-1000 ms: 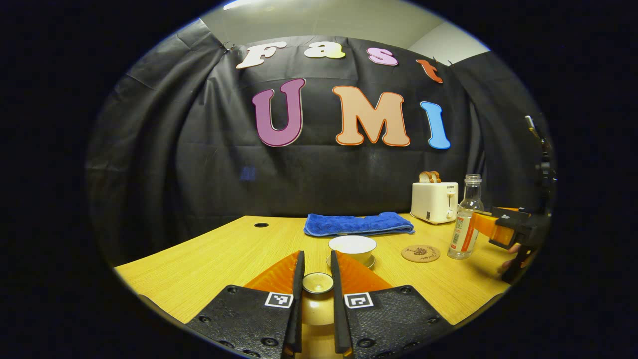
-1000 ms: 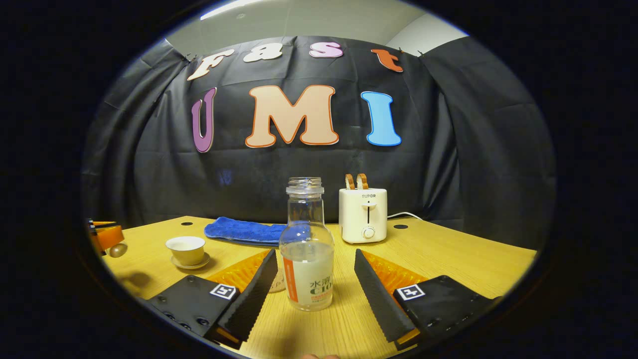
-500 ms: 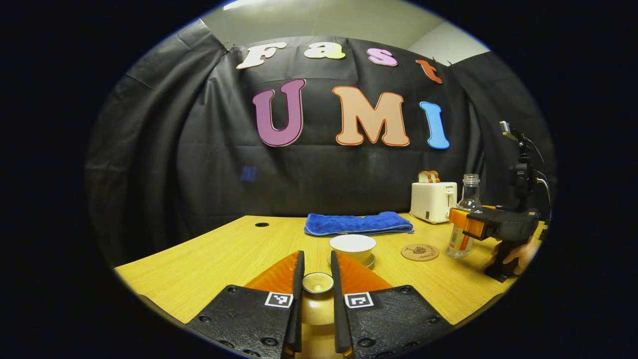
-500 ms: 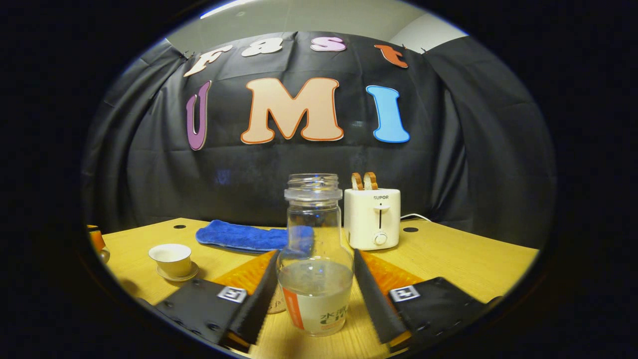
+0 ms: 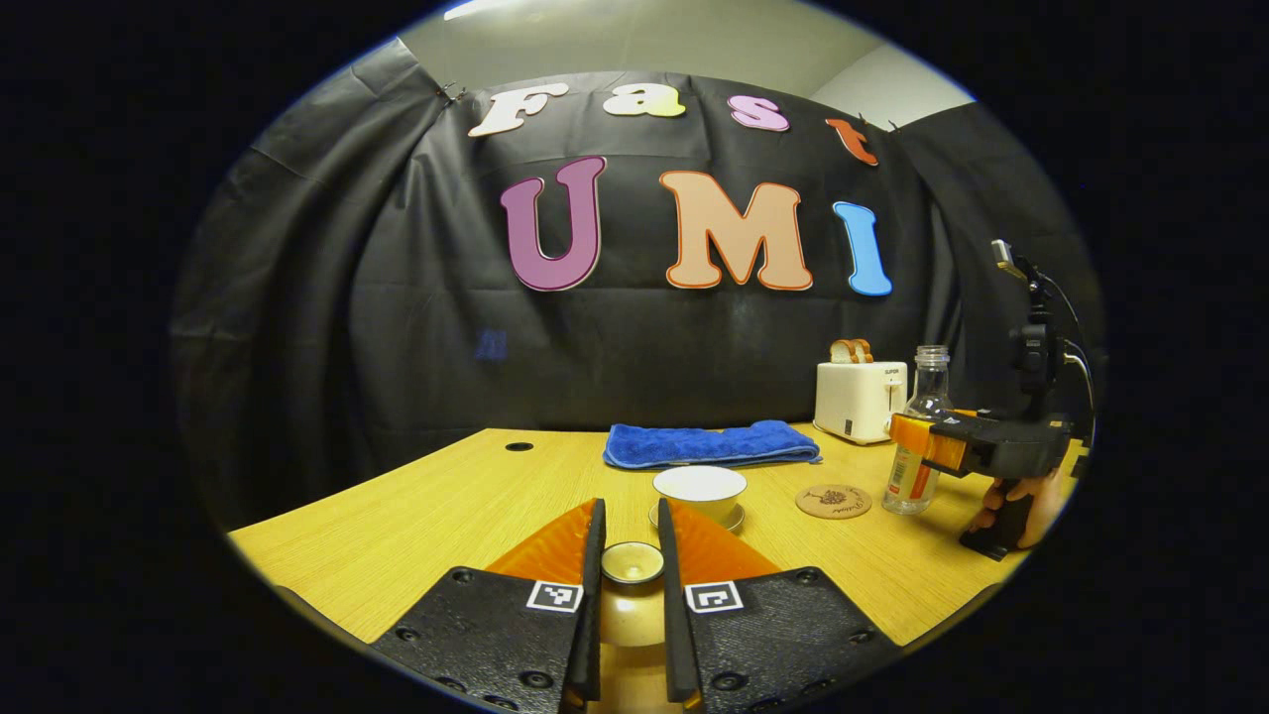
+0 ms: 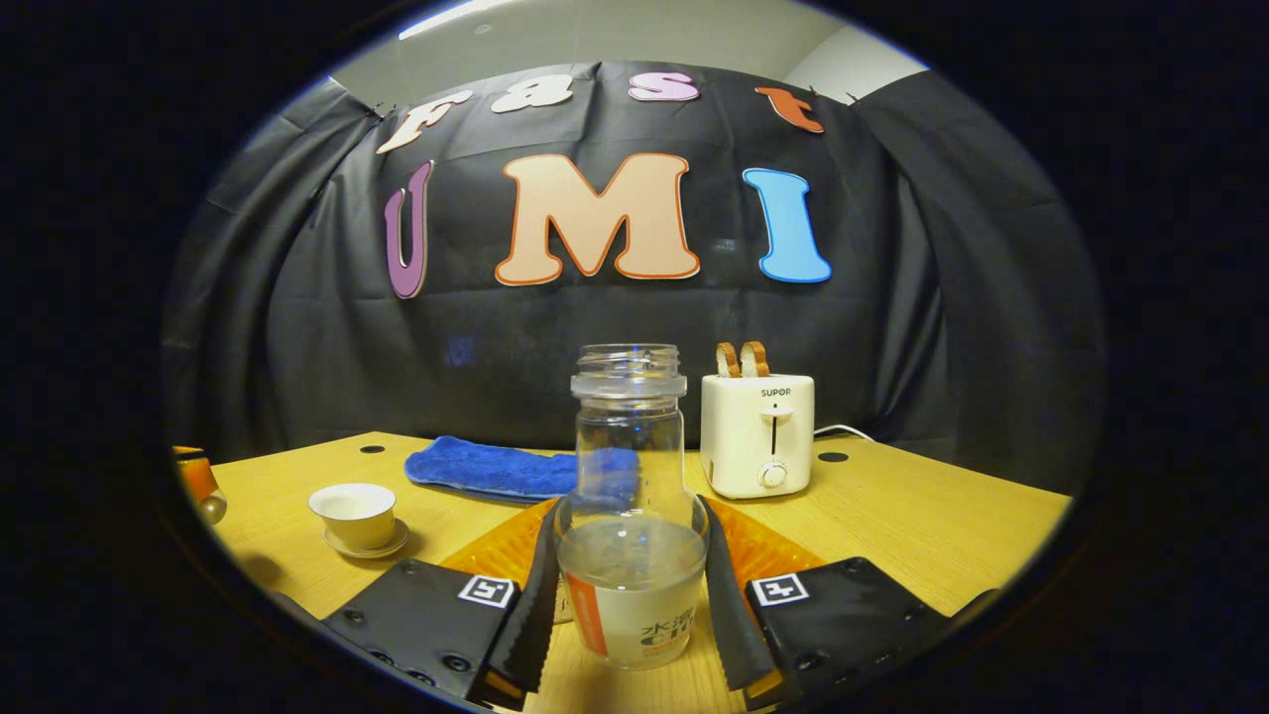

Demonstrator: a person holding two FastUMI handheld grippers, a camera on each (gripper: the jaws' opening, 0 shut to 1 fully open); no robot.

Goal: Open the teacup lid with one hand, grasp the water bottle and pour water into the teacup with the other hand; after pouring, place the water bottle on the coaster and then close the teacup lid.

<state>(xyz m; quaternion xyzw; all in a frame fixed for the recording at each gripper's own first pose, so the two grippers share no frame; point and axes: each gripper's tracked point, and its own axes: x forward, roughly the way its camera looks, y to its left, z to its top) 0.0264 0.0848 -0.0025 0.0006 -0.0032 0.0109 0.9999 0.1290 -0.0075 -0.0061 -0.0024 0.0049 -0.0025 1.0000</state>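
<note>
Left gripper view: left gripper [image 5: 631,595] at bottom centre, jaws nearly together, pinched on lid [image 5: 633,562] knob, both fingers [image 5: 592,595] against it, lid held up off table [image 5: 397,535]. Cup [image 5: 700,490] uncovered on saucer [image 5: 736,519], just past fingertips, mid-table. Coaster [image 5: 834,501] right of cup, bare, flat on table. Bottle [image 5: 917,436] right of coaster, upright, standing on table, no cap. Right gripper [image 5: 907,436] reaching in from right edge, orange fingers around bottle's lower body; hand [image 5: 1031,494] on its grip. Blue towel [image 5: 712,444] folded behind cup. Toaster [image 5: 861,399] at back right, bread slices sticking up, just behind bottle.

Right gripper view: right gripper [image 6: 629,605] at bottom, jaws partly closed, both fingers [image 6: 538,605] against sides of bottle [image 6: 629,516]. Bottle upright between them, open mouth, part full of water, base on table [image 6: 942,526]. Edge of coaster [image 6: 563,600] peeking out low between left finger and bottle, mostly hidden. Cup [image 6: 352,511] on saucer [image 6: 393,544] far left, lid off, well apart from bottle. Left gripper [image 6: 196,481] at left edge, orange finger with lid [image 6: 212,509] below it; grip too small to tell here. Towel [image 6: 496,468] behind bottle to left. Toaster [image 6: 758,432] behind bottle to right, cord trailing right.
</note>
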